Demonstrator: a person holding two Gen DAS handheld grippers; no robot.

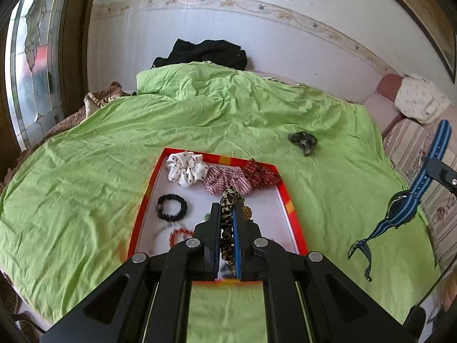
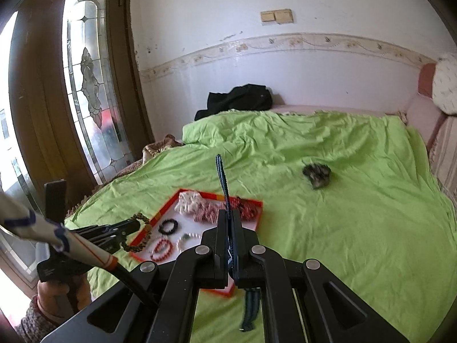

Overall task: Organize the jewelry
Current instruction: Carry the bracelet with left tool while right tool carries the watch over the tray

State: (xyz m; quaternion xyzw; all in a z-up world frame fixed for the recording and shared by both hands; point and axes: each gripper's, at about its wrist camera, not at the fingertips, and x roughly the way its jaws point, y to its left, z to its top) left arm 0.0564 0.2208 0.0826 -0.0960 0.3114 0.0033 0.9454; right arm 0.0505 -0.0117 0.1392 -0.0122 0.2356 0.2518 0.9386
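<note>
A red-rimmed box (image 1: 288, 200) with a white floor lies on the green bedspread. In it lie a white spotted scrunchie (image 1: 185, 168), a pink one (image 1: 225, 180), a red one (image 1: 262, 173), a black one (image 1: 171, 206) and bead bracelets (image 1: 180, 234). My left gripper (image 1: 227, 214) is shut on a leopard-print scrunchie (image 1: 228, 223) above the box; it also shows in the right wrist view (image 2: 140, 233). My right gripper (image 2: 228, 220) is shut on a blue striped strap (image 2: 222, 177), seen hanging at the right of the left wrist view (image 1: 414, 197).
A dark grey scrunchie (image 1: 303, 141) lies alone on the green bedspread (image 1: 85, 171) beyond the box, also in the right wrist view (image 2: 317, 175). A black garment (image 1: 208, 53) lies by the far wall. A pink sofa with a cushion (image 1: 420, 100) stands at the right. A glass door (image 2: 88, 85) is at the left.
</note>
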